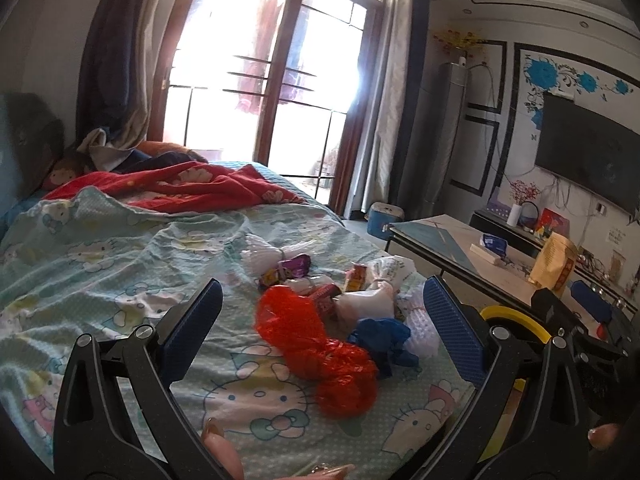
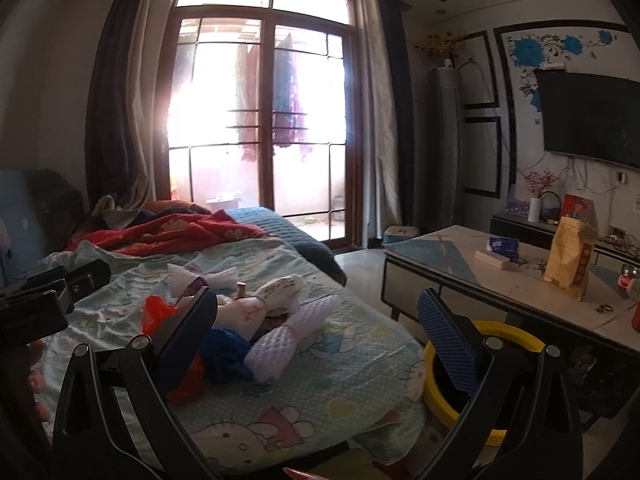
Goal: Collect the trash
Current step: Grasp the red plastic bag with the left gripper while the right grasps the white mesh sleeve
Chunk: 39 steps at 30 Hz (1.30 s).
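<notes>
The left gripper (image 1: 324, 320) is wide open and holds nothing. Its two blue pads sit far apart, one on each side of the trash. The right gripper (image 2: 316, 324) is wide open too, and it is empty.

Right in front of the left gripper lies a crumpled red bag (image 1: 320, 356) on the bed sheet (image 1: 120, 264). The red bag is long. It runs away from the fingers and leans a bit to the left at its far end. Touching its right side is a bunched-up blue bag (image 1: 384, 340). A white foam net (image 2: 280, 344) lies just beside the blue bag, nearer the right gripper.

A little farther back are small snack wrappers (image 1: 320, 284) and white bags (image 1: 372, 300), all in one pile.

I think the left gripper is nearer the red bag, so it could go straight ahead and pinch it across its thin side.

Down beside the bed is a bin with a yellow rim (image 2: 492, 432), under the right gripper. The trash likely goes there.

Far off are a table (image 2: 460, 256) and a big window (image 2: 264, 120).
</notes>
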{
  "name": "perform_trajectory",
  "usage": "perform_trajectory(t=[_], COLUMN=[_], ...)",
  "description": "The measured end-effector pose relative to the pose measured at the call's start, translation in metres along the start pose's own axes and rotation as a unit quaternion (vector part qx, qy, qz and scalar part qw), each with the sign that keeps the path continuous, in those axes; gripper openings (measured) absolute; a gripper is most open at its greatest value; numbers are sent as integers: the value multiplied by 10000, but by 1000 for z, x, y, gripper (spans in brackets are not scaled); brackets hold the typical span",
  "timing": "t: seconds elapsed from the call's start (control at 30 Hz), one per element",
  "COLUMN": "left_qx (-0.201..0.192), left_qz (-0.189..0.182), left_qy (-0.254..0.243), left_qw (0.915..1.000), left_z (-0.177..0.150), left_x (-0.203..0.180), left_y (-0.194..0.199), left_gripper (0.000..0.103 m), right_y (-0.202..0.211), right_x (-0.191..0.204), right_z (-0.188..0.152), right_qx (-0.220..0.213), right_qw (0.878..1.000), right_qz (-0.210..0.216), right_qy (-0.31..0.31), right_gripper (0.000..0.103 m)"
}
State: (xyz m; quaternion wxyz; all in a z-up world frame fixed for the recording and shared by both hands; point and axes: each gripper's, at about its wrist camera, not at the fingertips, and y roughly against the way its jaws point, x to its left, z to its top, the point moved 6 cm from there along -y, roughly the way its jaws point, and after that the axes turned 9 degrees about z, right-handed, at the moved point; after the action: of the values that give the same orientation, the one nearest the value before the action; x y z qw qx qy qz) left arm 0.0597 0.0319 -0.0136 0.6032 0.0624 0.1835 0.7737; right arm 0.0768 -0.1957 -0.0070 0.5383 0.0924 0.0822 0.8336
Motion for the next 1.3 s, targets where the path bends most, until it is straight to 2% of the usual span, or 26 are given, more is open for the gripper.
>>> perform_trajectory(t=[0.23, 0.37, 0.53, 0.63, 0.83, 0.93, 1.0, 1.13, 1.23, 1.3], left_qx=[171, 408, 623, 887, 1695, 2043, 2238, 2413, 2604, 2655], left_qz=[285, 441, 448, 392, 217, 276, 202, 99, -66, -163], left_qy=[195, 396, 516, 491, 825, 999, 1150, 1208, 1360, 1447], left_qw=[9993, 9974, 9957, 9941, 9818, 9734, 9676, 9629, 9559, 9530], left_z=[0, -2, -8, -17, -43, -57, -65, -78, -86, -88], left_x=[25, 44, 51, 44, 32, 30, 29, 23, 22, 22], left_y=[-16, -31, -48, -60, -89, -99, -103, -107, -105, -103], left_gripper=[92, 92, 92, 92, 92, 92, 91, 78, 71, 68], right_y=[-20, -35, -57, -79, -119, -135, -144, -161, -166, -167], right_x=[24, 30, 26, 16, -16, -26, -29, -30, -24, -18], right_z=[5, 5, 3, -3, -22, -34, -42, -64, -74, -76], right_qx=[171, 330, 574, 838, 1487, 1804, 2029, 2541, 2711, 2751], right_qw=[9991, 9982, 9973, 9960, 9865, 9795, 9734, 9567, 9489, 9463], right_qz=[362, 488, 447, 263, 81, 131, 183, 400, 634, 795], right_qy=[118, 73, -34, -141, -679, -885, -1044, -1359, -1486, -1499], right_gripper=[97, 97, 97, 97, 97, 95, 82, 69, 57, 42])
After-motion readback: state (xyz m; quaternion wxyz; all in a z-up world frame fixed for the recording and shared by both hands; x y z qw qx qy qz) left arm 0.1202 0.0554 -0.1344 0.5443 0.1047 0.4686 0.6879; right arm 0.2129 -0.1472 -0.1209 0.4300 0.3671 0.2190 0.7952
